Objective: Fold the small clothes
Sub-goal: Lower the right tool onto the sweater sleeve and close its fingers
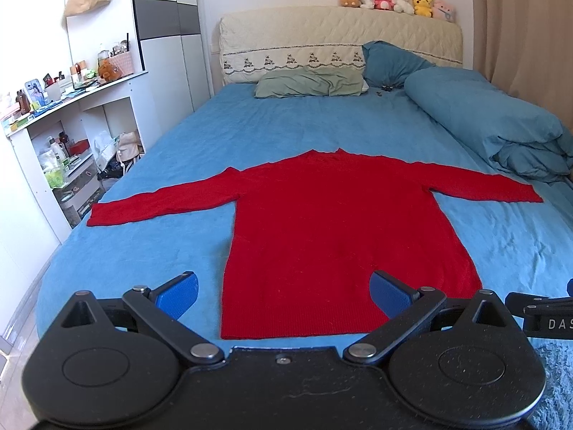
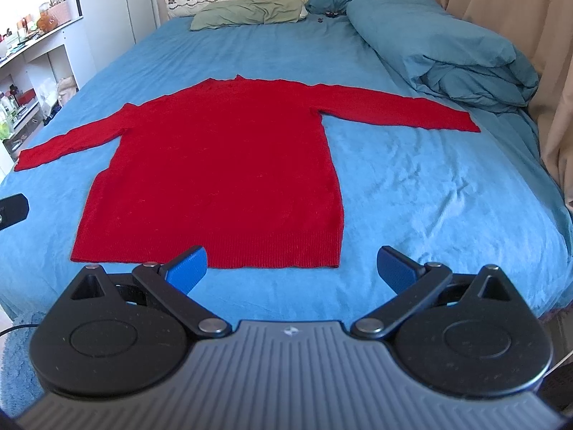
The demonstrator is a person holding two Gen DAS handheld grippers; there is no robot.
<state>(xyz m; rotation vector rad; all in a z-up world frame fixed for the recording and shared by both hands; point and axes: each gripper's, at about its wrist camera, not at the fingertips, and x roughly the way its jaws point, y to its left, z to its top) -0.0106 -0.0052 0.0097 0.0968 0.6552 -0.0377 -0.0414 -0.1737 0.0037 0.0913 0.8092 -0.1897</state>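
Note:
A red long-sleeved sweater lies flat on the blue bed sheet, sleeves spread out to both sides, hem toward me. It also shows in the right wrist view. My left gripper is open and empty, hovering near the hem's left part. My right gripper is open and empty, just in front of the hem's right corner. The right gripper's edge shows at the right of the left wrist view.
A rolled blue duvet lies along the bed's right side. A green pillow and a blue pillow sit at the headboard, with plush toys on top. Cluttered white shelves stand left; a curtain hangs right.

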